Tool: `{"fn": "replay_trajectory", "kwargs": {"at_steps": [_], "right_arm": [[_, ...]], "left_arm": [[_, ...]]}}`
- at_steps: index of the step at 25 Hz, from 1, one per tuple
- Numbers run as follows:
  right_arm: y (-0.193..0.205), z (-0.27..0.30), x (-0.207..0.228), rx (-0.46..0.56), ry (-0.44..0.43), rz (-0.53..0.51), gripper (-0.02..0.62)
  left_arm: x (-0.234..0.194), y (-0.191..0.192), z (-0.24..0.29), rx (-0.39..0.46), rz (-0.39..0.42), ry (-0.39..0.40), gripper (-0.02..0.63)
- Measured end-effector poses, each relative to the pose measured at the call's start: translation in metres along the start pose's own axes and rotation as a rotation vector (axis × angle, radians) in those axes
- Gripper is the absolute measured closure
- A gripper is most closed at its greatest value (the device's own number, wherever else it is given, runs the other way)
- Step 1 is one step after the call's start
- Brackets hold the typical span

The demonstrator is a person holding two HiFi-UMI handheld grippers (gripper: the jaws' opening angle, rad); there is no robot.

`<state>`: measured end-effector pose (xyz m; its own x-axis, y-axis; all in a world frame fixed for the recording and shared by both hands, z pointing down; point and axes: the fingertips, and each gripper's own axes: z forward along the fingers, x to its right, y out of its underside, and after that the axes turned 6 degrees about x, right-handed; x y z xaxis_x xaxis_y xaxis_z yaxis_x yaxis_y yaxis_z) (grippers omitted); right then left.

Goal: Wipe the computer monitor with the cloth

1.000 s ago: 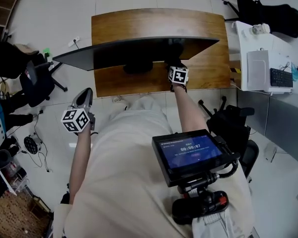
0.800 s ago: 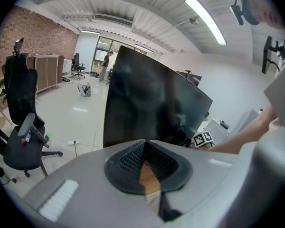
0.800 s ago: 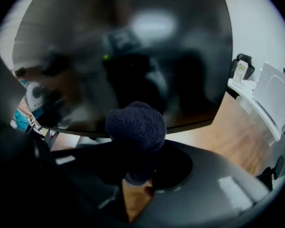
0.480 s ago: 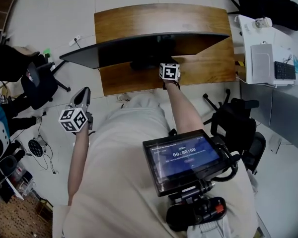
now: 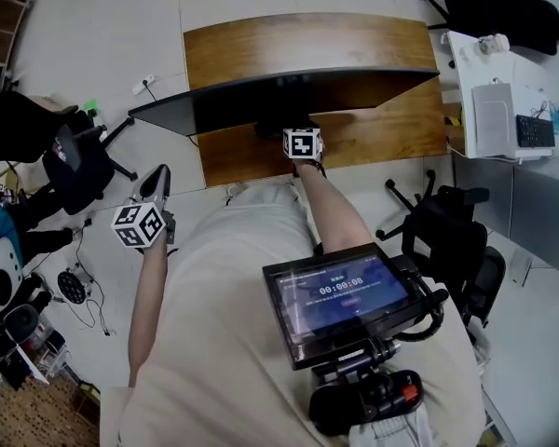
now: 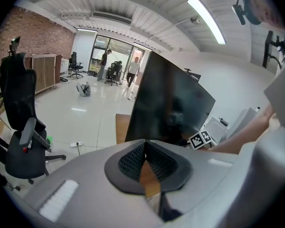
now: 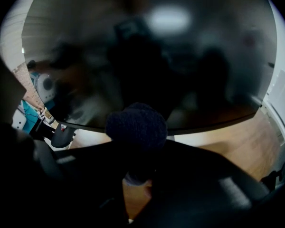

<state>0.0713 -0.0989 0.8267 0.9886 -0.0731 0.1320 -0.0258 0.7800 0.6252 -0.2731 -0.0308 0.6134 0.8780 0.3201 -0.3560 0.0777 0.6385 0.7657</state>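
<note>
A wide dark monitor (image 5: 289, 96) stands on a wooden desk (image 5: 307, 40). My right gripper (image 5: 301, 143) is at the monitor's lower edge, near its stand, and is shut on a bunched dark cloth (image 7: 136, 127). In the right gripper view the cloth sits close against the dark screen (image 7: 147, 51), which fills most of the picture, and my right gripper (image 7: 137, 175) is in shadow. My left gripper (image 5: 156, 189) hangs off the desk's left front corner, over the floor. Its jaws are shut with nothing between them (image 6: 145, 161). The monitor (image 6: 173, 103) is seen edge-on from the left.
Black office chairs stand at the left (image 5: 74, 161) and at the right (image 5: 443, 236). A white side desk (image 5: 498, 110) with a keyboard is at the far right. A power strip (image 5: 142, 84) lies on the floor. A small screen device (image 5: 340, 296) hangs at the person's chest.
My right gripper has slid leftward along the monitor's lower part with the cloth. The left gripper has stayed where it was.
</note>
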Motion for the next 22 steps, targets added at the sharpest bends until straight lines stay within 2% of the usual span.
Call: {"fn": "replay_trajectory", "kwargs": {"at_steps": [6, 13, 22], "right_arm": [[0.007, 0.011, -0.048, -0.011, -0.069, -0.048, 0.491], [0.005, 0.026, -0.119, -0.022, -0.124, -0.105, 0.491], [0.009, 0.032, -0.166, -0.026, -0.198, -0.117, 0.491]], "left_arm": [[-0.011, 0.001, -0.001, 0.004, -0.009, 0.01, 0.615], [-0.054, 0.004, -0.021, 0.017, -0.039, -0.001, 0.615], [-0.065, 0.014, -0.037, 0.031, -0.048, -0.028, 0.615]]}}
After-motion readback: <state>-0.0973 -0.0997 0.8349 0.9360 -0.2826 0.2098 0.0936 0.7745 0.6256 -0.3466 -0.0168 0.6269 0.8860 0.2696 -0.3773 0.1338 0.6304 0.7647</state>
